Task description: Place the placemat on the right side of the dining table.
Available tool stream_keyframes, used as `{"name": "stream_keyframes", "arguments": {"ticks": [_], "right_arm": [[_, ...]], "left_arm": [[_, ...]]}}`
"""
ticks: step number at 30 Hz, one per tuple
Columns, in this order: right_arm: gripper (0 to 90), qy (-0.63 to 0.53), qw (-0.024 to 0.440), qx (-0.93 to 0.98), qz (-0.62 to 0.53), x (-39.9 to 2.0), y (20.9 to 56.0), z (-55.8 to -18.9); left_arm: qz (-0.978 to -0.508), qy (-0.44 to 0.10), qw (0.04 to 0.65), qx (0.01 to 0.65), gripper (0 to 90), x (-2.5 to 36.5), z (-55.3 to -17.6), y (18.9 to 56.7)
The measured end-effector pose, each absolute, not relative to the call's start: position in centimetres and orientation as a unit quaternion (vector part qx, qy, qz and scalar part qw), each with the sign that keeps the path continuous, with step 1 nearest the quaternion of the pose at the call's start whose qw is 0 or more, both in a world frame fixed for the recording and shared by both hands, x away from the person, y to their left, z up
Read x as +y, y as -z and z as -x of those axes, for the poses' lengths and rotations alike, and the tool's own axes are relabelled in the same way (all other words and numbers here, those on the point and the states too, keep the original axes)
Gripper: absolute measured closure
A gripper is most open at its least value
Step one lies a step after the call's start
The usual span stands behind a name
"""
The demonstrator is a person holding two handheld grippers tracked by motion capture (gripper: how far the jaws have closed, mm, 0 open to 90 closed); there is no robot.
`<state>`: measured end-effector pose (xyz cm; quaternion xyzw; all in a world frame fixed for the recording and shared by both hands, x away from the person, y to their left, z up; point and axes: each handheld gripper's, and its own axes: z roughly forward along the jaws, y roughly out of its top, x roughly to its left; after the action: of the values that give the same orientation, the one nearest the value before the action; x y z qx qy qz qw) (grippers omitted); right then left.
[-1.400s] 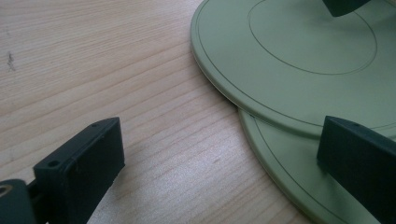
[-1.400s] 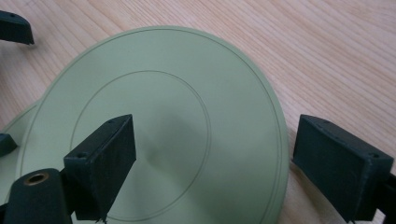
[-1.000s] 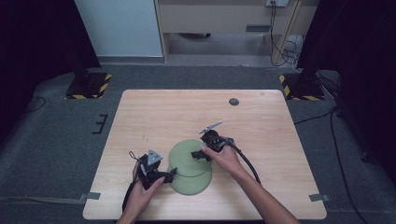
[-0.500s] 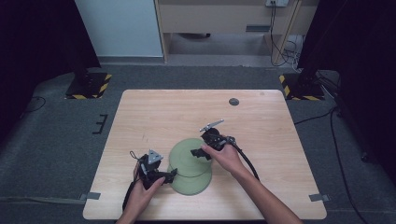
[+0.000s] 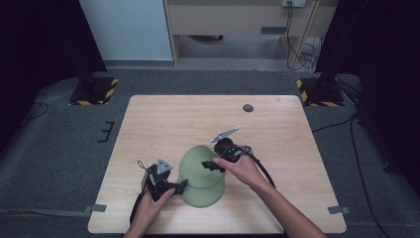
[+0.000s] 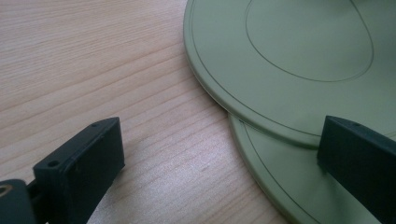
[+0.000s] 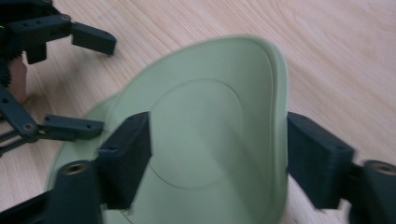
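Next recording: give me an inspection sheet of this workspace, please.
Surface: wooden table, bare wood.
Job's things: two green plates; upper plate tilted up off the lower plate.
Clutter: small dark disc near the far edge.
Grippers: left hand-held gripper open at the lower plate's rim; right hand-held gripper has just been closing its jaws, the upper plate between them.
Cables: one trails from each gripper.
Surroundings: grey carpet, striped stand feet.
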<state>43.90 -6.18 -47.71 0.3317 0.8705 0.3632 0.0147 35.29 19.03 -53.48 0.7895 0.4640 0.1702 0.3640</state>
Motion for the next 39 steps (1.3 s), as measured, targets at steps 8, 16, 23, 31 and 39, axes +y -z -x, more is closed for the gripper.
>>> {"name": "stream_keyframes", "arguments": {"ticks": [8,16,23,31,39], "right_arm": [[41.5,-0.36,-0.014,0.874,-0.326,-7.0,48.6,-44.6],[64.3,-0.374,-0.005,0.866,-0.331,-7.4,48.2,-44.9],[82.2,-0.38,0.011,0.864,-0.33,-7.6,47.7,-44.7],[84.9,-0.397,-0.001,0.858,-0.325,-7.9,46.6,-44.3],[85.3,-0.408,-0.015,0.855,-0.321,-8.0,45.7,-44.2]], "left_arm": [[-0.789,-0.169,0.364,0.465,0.0,19.0,-35.3,53.5],[-0.789,-0.17,0.364,0.464,0.0,19.0,-35.3,53.5],[-0.789,-0.171,0.363,0.464,0.1,19.1,-35.2,53.5],[-0.788,-0.166,0.365,0.467,0.1,19.2,-35.2,53.5],[-0.784,-0.161,0.37,0.472,1.8,19.7,-35.1,53.3]]}}
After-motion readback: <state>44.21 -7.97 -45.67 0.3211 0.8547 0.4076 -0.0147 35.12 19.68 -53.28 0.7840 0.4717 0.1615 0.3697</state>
